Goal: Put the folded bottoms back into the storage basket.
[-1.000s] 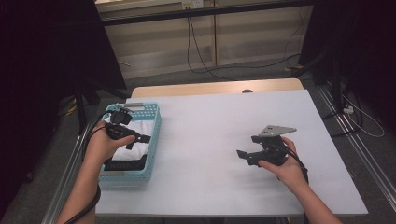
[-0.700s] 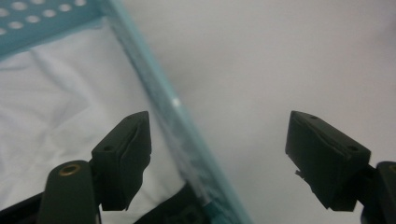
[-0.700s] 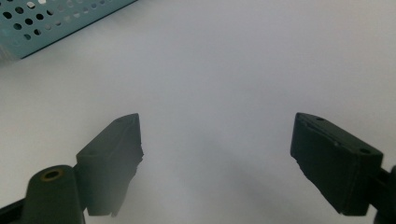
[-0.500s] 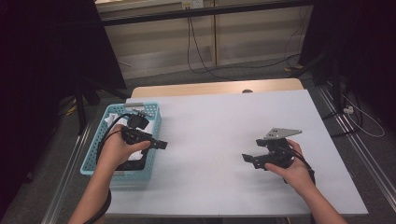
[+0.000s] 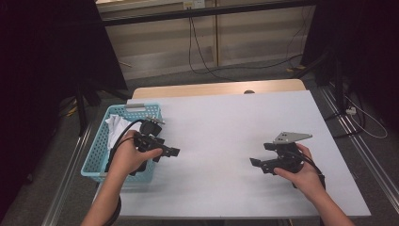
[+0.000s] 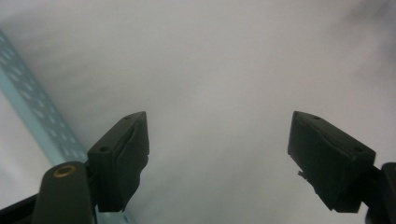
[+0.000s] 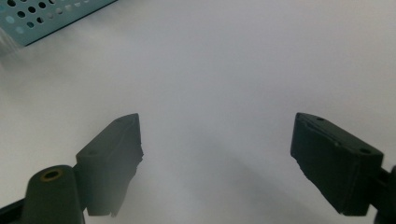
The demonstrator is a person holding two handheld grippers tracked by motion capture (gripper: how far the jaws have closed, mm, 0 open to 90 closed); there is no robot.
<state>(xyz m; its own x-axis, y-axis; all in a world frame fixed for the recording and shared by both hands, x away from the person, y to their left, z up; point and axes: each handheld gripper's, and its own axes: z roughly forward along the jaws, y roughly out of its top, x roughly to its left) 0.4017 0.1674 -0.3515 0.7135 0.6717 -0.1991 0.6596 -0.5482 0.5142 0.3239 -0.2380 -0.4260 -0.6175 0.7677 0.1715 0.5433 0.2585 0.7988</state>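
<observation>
A light blue perforated basket (image 5: pixel 96 149) stands at the table's left edge with white cloth (image 5: pixel 116 127) lying in it. My left gripper (image 5: pixel 173 152) is open just past the basket's right wall, low over the white table (image 5: pixel 226 127), nothing between its jaws. In the left gripper view the jaws stand wide over bare table (image 6: pixel 219 84), and the basket's rim (image 6: pixel 32 107) runs along the left. My right gripper (image 5: pixel 254 162) is open near the table's right front, empty too. The right gripper view looks across bare table to the basket (image 7: pixel 56 16) at top left.
A tan wooden strip (image 5: pixel 216 88) borders the table's far edge. Cables trail on the floor beyond it and at the right. Metal rails (image 5: pixel 357 141) run along both sides of the table. Dark curtains close off the left and right.
My left gripper has moved right, from above the basket out over the table beside it. My right gripper has drifted slightly toward the front edge. Both stay open.
</observation>
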